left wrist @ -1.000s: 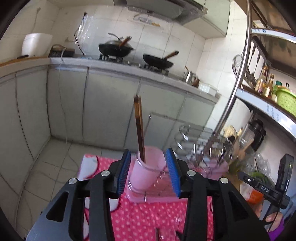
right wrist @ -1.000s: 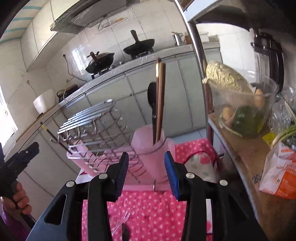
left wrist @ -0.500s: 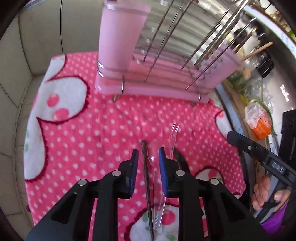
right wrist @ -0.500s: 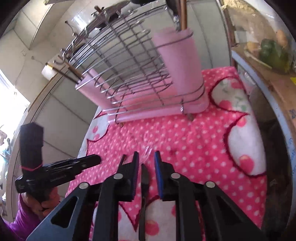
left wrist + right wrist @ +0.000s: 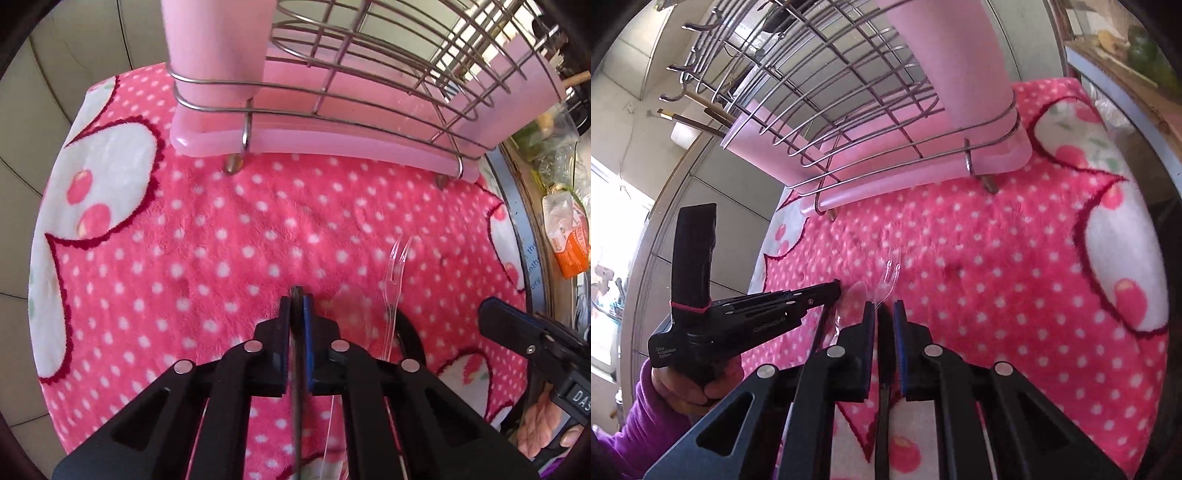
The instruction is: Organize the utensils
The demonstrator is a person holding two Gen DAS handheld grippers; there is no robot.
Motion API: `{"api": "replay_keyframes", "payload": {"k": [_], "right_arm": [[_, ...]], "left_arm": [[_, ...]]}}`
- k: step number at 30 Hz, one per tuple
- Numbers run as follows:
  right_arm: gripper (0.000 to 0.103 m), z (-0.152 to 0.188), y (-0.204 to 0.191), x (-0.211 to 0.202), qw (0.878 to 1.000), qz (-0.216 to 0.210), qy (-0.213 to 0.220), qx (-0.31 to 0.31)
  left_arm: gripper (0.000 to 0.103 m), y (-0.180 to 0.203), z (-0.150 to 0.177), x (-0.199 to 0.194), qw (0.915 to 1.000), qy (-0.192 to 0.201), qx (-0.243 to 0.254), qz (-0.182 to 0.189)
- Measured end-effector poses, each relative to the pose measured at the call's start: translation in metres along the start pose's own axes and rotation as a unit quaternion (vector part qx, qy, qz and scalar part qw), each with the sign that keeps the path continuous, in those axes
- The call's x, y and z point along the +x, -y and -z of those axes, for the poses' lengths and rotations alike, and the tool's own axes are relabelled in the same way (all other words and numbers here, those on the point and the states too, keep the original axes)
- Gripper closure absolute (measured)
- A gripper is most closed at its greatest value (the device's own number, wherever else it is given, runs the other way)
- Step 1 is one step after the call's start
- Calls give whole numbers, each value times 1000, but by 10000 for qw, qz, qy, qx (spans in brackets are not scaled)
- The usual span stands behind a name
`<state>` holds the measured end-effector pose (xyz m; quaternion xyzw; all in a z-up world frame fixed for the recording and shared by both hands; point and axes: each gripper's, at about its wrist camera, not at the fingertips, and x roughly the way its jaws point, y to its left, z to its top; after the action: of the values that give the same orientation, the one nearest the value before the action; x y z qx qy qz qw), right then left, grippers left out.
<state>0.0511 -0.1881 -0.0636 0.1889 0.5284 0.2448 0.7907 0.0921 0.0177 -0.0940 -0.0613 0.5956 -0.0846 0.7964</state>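
My left gripper points steeply down at the pink dotted cloth and is shut on a thin dark chopstick that runs back between its jaws. Just to its right lie a clear plastic spoon and a clear plastic fork. My right gripper is shut on a black spoon lying on the cloth; the left gripper is close on its left. Behind stands the pink wire dish rack with its pink utensil cup.
The cloth's left edge drops off toward floor tiles. A shelf on the right holds an orange packet and green vegetables. A hand in a purple sleeve holds the left gripper. Chopsticks stick out of the rack's far end.
Both grippers dropped from facing the rack's cup to the cloth and tilted downward. Their jaws closed, the left on the chopstick and the right on the black spoon.
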Motion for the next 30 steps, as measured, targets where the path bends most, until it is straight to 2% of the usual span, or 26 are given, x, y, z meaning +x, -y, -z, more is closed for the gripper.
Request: {"api": "replay_keyframes", "payload": {"k": [3,9,16,21,25,27,30], "right_arm": [[91,-3,2,12,9992,-236,-216,221],[90,-20,5,43,9962,-302,-578,569],[89,-31,5,68,9940,322,-732,747],[82,-35,-7,77,9941,506,-690,674],[82,-35,-14,80,9940,609,-648,642],[95,-33,-16,81,9941,693,-597,591],[100,-28,-17,84,9950,528,-524,666]], "left_arm": [[97,-10,0,-12,9996,195,-160,121],[97,-38,7,-28,9978,363,-474,282],[97,-59,13,-37,9953,494,-591,592],[97,-68,12,-47,9935,562,-589,802],[97,-69,14,-46,9927,592,-574,884],[97,-72,14,-46,9924,594,-598,897],[97,-74,16,-49,9916,669,-609,925]]}}
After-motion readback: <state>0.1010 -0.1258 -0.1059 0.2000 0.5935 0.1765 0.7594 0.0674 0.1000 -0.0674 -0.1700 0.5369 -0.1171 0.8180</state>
